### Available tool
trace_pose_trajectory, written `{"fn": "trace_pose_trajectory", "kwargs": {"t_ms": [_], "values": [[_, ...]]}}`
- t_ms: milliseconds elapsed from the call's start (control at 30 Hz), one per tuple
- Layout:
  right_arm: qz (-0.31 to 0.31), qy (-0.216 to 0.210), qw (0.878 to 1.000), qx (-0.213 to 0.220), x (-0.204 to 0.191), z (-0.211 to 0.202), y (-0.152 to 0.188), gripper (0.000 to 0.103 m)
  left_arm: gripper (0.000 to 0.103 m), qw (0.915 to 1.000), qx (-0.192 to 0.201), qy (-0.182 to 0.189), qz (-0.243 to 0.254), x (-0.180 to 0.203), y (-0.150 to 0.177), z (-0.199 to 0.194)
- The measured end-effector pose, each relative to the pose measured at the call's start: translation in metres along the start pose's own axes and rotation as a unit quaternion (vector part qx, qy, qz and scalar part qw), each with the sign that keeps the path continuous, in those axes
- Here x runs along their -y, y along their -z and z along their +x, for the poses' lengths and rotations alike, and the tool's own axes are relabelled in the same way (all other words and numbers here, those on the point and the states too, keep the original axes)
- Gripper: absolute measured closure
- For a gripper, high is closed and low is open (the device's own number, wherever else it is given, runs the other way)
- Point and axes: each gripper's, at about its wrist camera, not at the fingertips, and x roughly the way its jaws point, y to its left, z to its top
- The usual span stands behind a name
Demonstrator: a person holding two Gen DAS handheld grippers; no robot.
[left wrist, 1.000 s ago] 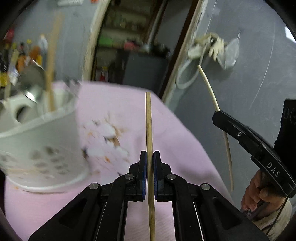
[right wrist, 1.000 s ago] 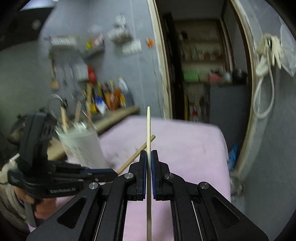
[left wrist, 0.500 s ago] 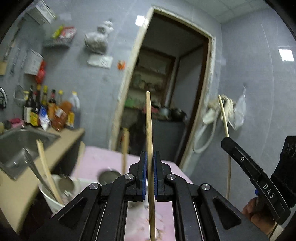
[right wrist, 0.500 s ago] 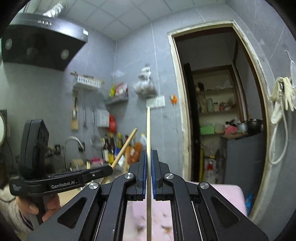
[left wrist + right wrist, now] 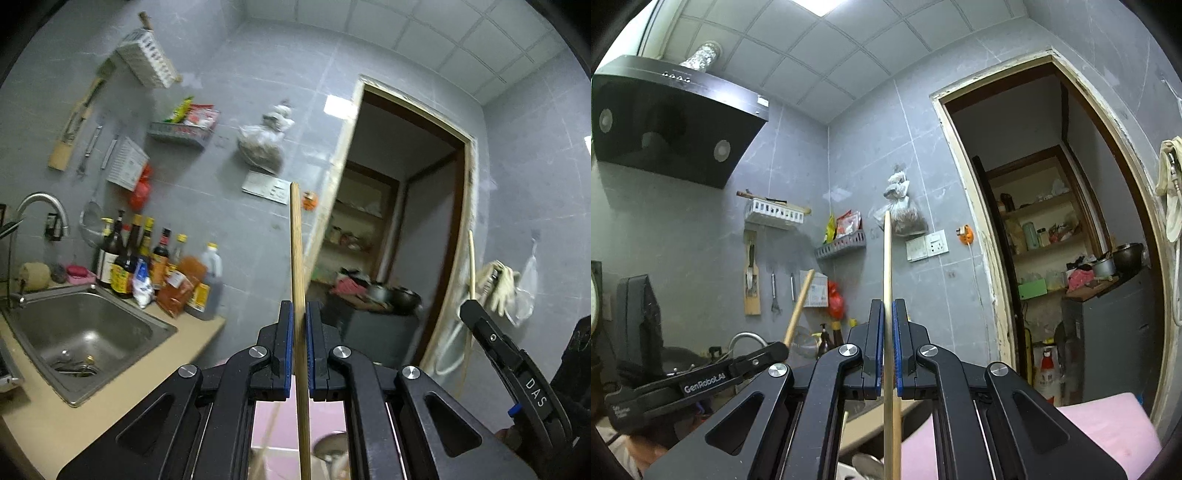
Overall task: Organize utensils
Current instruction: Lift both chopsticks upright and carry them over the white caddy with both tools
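Note:
My left gripper [image 5: 299,332] is shut on a brown wooden chopstick [image 5: 296,251] that stands upright, pointing at the wall. My right gripper [image 5: 887,332] is shut on a pale chopstick [image 5: 887,266], also upright. The right gripper shows in the left wrist view [image 5: 466,308] at the right edge with its pale chopstick [image 5: 471,258]. The left gripper shows in the right wrist view [image 5: 781,349] at lower left with its brown chopstick [image 5: 799,306]. The utensil cup is mostly hidden below; blurred utensil ends [image 5: 332,450] show under the left gripper.
A steel sink [image 5: 81,336] with a tap [image 5: 40,206] sits at the left on a beige counter [image 5: 44,424]. Several sauce bottles [image 5: 155,266] stand behind it. A pink table [image 5: 1108,421] lies below. A range hood [image 5: 665,122] hangs high left. An open doorway [image 5: 1052,240] is to the right.
Both grippers have tilted upward, each still holding its chopstick. The views swung from the pink table and white cup up to the wall and ceiling.

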Motion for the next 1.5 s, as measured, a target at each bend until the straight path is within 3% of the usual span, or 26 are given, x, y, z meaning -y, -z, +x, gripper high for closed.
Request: {"fn": "trace_pose_trajectory", "kwargs": {"t_ms": [300,667,1033,1500], "values": [[0.045,0.009,0.999,0.003,0.014,0.015,0.033,0.100,0.099,0.9960,0.048,-0.026,-0.070,-0.047,0.016,-0.005],[0.064,-0.014,0.997,-0.027,0.024,0.028,0.058,0.100,0.099,0.9909,0.047,-0.087,-0.091,-0.057,0.035,-0.001],[0.048,-0.010,0.997,-0.052,0.016,0.030,0.073,0.100,0.099,0.9941,0.052,-0.080,-0.050,-0.041,0.048,-0.005],[0.030,-0.004,0.998,-0.062,0.009,0.028,0.079,0.099,0.099,0.9963,0.031,-0.058,-0.054,-0.042,0.057,-0.002]]}}
